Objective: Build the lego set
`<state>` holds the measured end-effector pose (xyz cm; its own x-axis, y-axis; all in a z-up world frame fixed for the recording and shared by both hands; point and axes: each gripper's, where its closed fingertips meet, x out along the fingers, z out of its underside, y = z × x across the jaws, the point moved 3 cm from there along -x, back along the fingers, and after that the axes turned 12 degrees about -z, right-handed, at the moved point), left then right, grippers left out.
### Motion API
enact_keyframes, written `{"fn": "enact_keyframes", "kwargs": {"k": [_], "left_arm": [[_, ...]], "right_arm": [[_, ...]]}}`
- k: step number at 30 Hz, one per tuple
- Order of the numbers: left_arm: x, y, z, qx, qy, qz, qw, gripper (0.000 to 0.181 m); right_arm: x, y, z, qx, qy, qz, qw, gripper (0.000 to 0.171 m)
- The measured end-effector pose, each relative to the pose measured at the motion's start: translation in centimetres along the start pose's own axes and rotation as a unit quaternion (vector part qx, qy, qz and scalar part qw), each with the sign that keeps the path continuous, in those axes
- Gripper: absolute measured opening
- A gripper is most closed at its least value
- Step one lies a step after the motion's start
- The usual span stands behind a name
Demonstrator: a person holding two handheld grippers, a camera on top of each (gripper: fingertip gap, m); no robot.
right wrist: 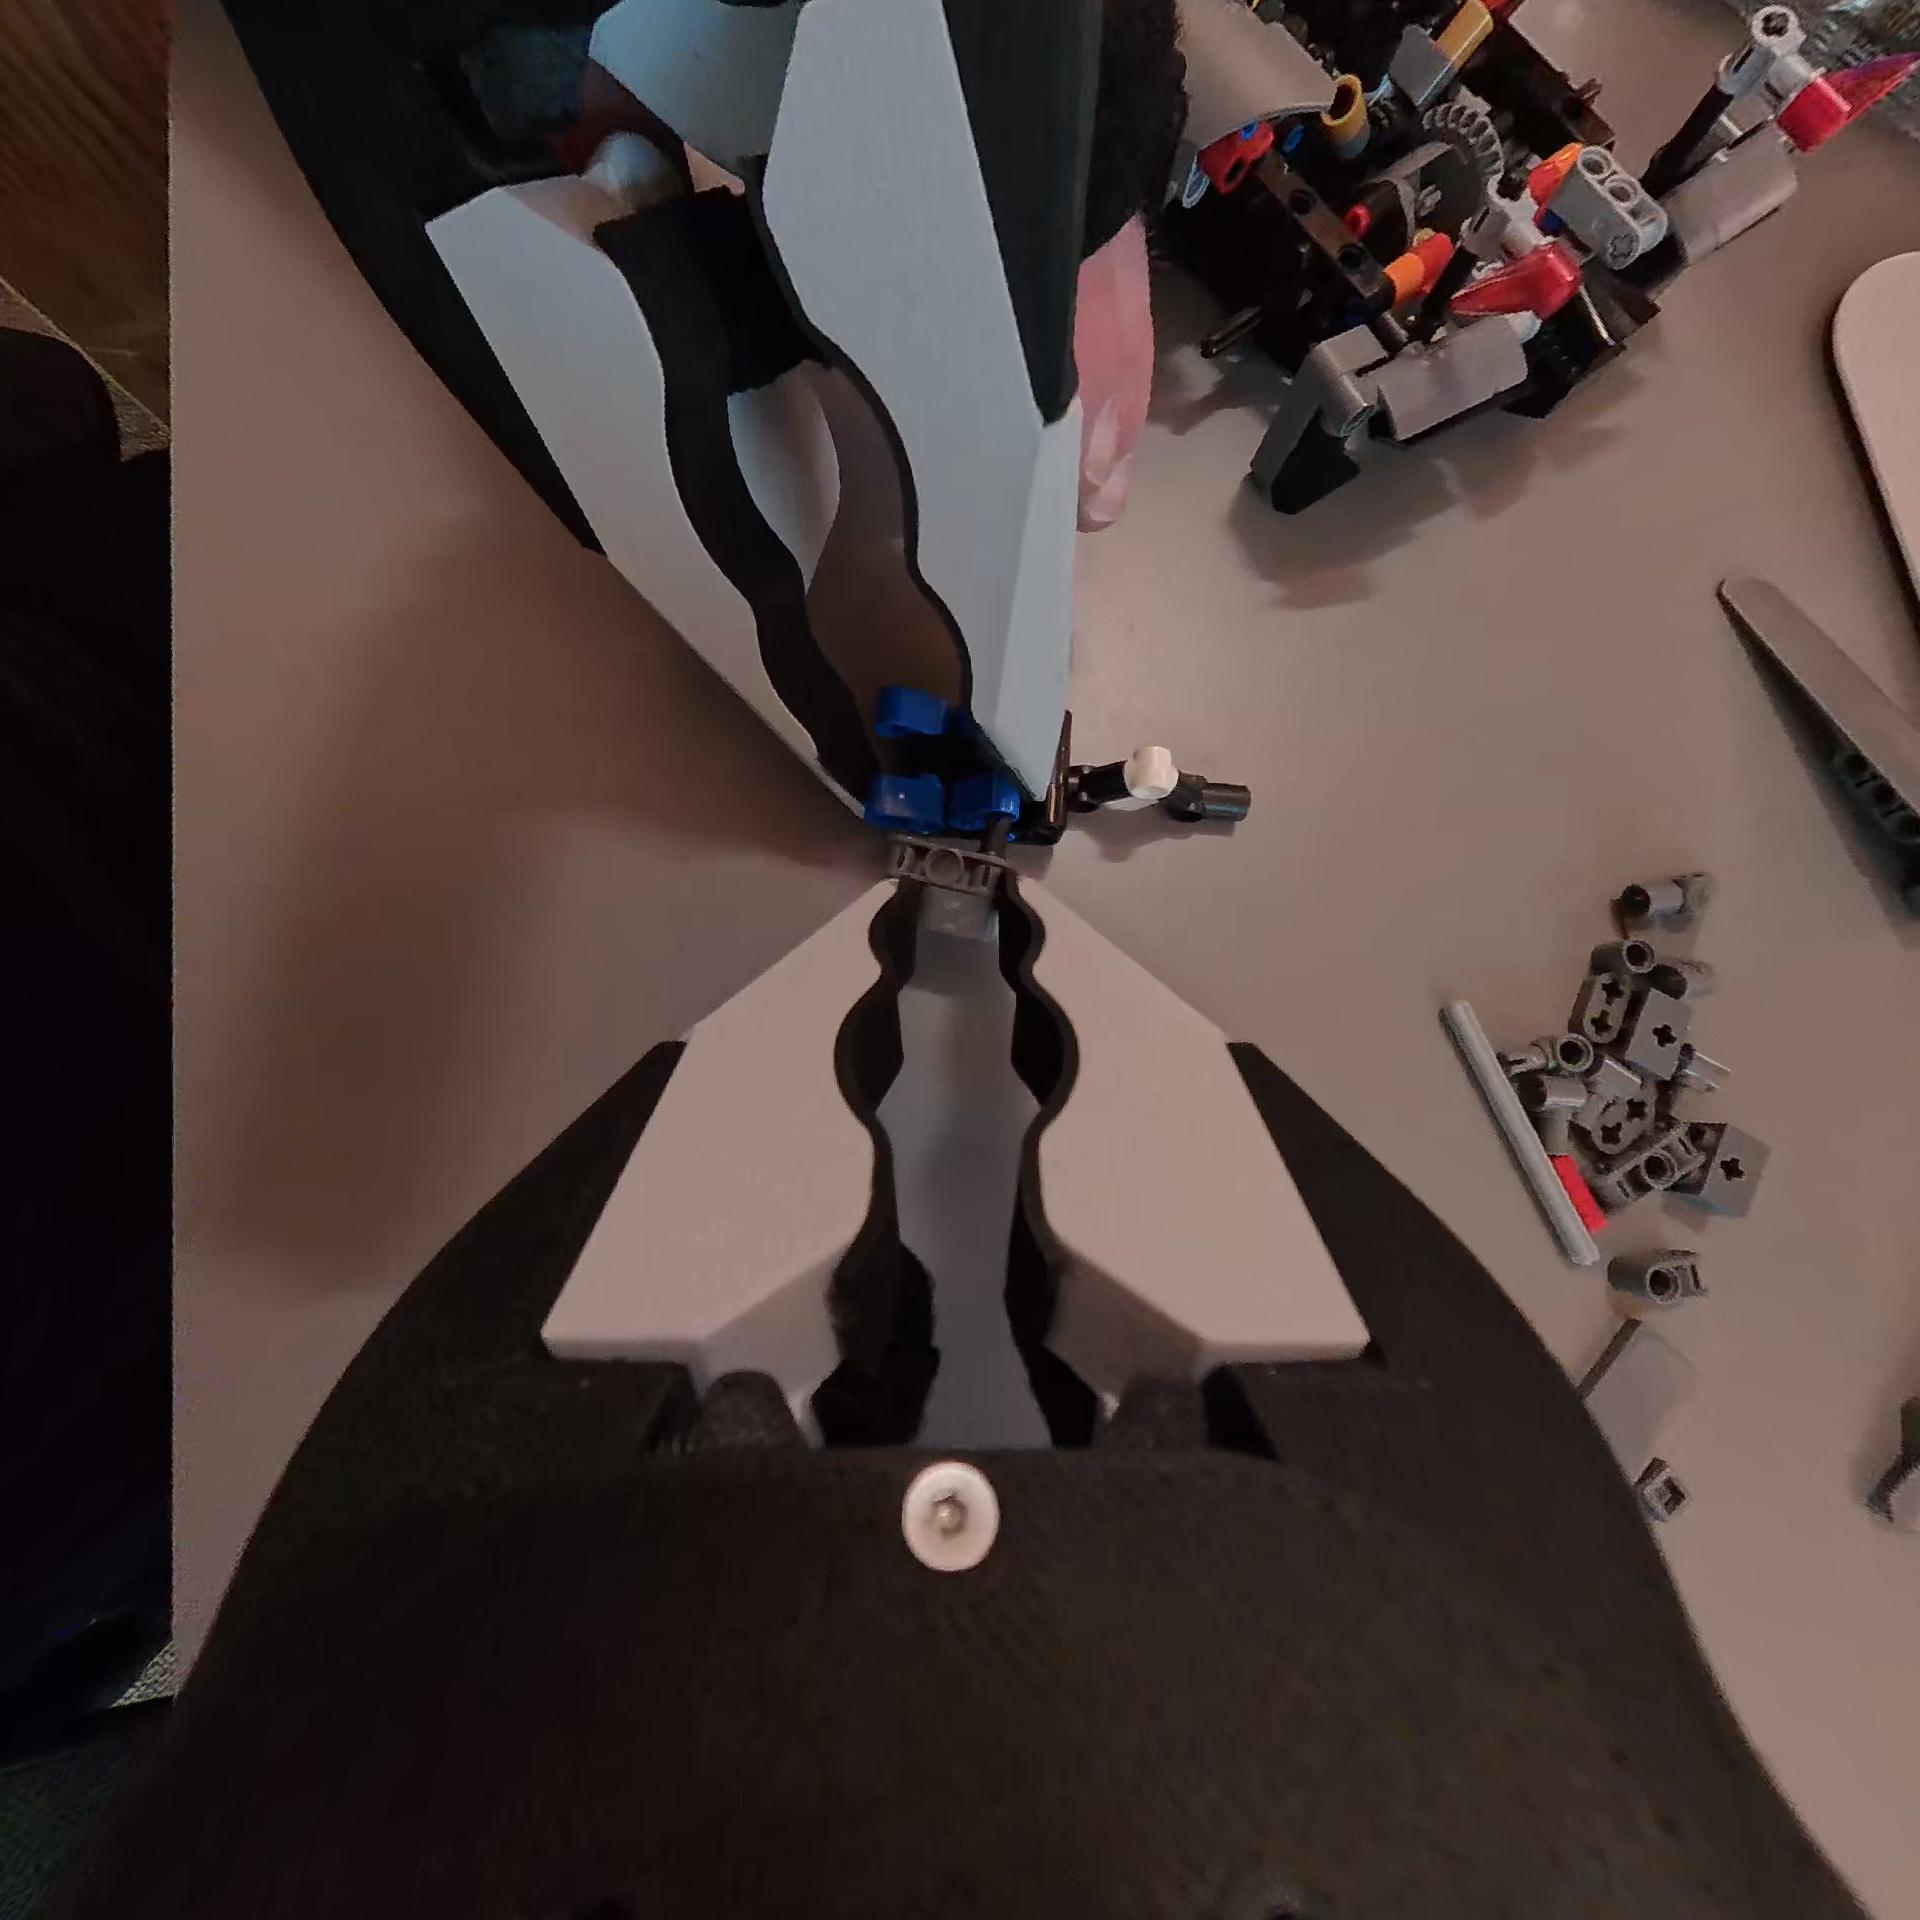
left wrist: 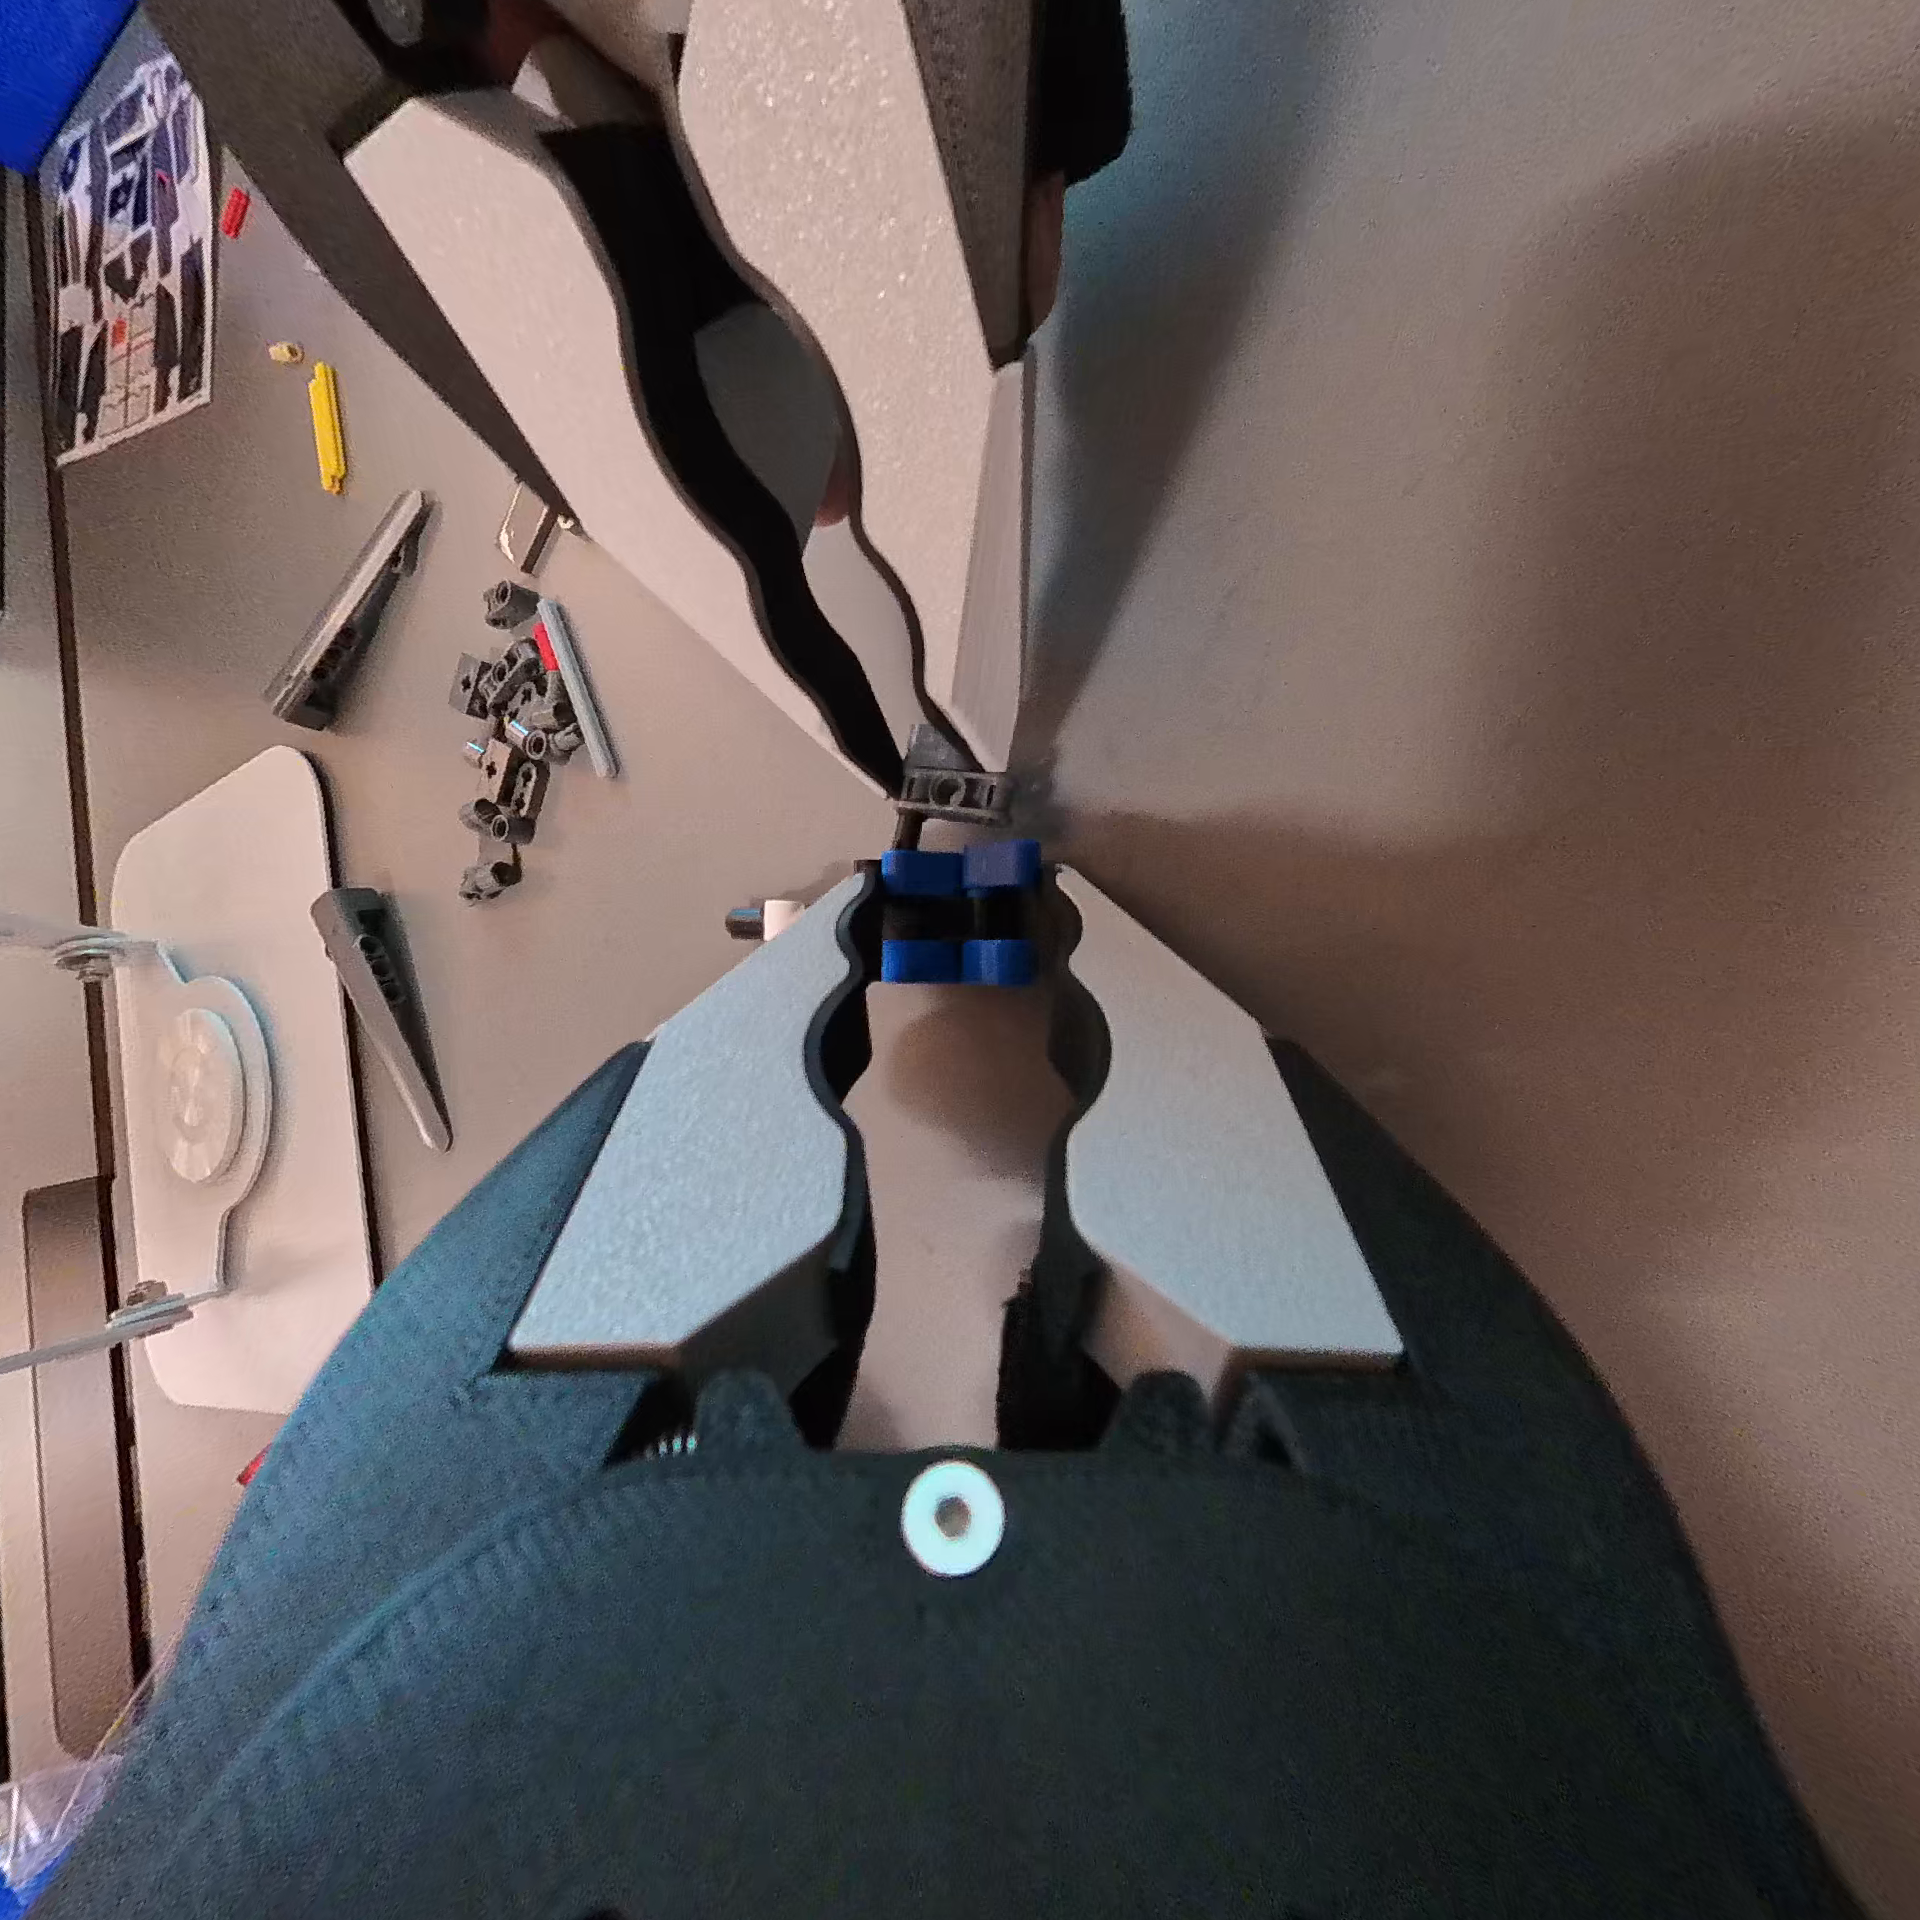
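Left wrist view showed our left gripper (left wrist: 956, 920) clenched on a blue piece (left wrist: 958, 914); our right gripper (right wrist: 948, 904) grasped a grey piece (right wrist: 948, 868), touching it above the tabletop (right wrist: 1403, 727).

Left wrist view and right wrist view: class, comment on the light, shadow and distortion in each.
Left wrist view: dim, warm light; a soft wide shadow darkens the table on the right; wide-angle bending at the edges. Right wrist view: equally dim; the half-built model and grey parts pile stay sharp; the corners go dark.
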<state>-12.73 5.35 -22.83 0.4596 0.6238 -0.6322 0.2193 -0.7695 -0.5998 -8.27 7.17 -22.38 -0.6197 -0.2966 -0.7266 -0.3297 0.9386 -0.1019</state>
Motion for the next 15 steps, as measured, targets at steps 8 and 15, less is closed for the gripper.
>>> {"fn": "enact_keyframes", "kwargs": {"k": [8,15], "left_arm": [[0.07,0.02,-0.02,-0.006,0.008,-0.008,1.000,0.027],[0.03,0.08,-0.02,-0.006,0.015,-0.009,1.000,0.027]], "right_arm": [[0.03,0.10,-0.09,-0.026,-0.025,0.000,0.999,0.013],[0.17,0.10,-0.12,-0.076,-0.063,-0.004,0.995,0.012]]}}
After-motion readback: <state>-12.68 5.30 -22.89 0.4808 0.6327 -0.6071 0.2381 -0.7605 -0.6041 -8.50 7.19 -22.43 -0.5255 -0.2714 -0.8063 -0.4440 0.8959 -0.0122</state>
